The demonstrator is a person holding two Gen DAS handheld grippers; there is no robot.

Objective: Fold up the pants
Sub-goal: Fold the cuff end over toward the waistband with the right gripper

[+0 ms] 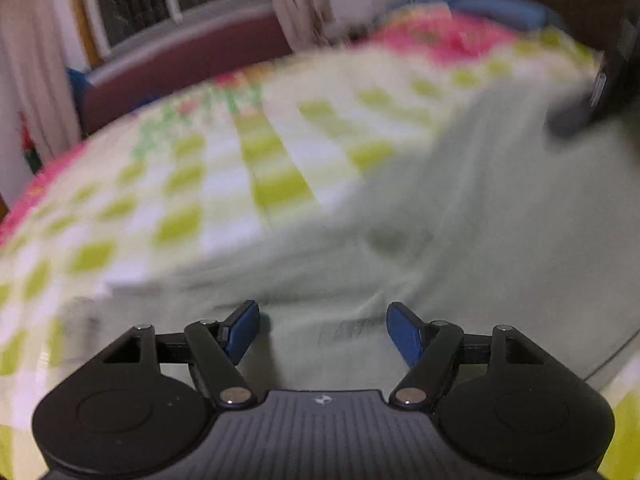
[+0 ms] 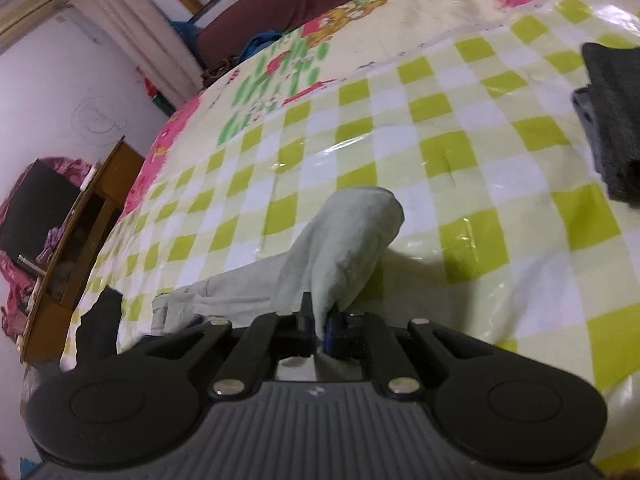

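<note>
Pale green pants (image 1: 460, 232) lie spread on a bed covered with a green-and-white checked sheet (image 1: 180, 184). My left gripper (image 1: 323, 330) hovers just over the cloth with its blue-padded jaws wide apart and nothing between them. In the right wrist view my right gripper (image 2: 320, 326) is shut on a fold of the pants (image 2: 344, 240), which bulges up in front of the jaws while the rest trails down to the left. The right gripper's dark body (image 1: 592, 96) shows at the far right of the left wrist view, above the pants.
A folded dark grey garment (image 2: 616, 120) lies on the sheet at the right. A dark cloth (image 2: 100, 320) lies at the bed's left edge. A wooden cabinet (image 2: 80, 232) stands beside the bed. A maroon headboard (image 1: 180, 64) and a window are beyond.
</note>
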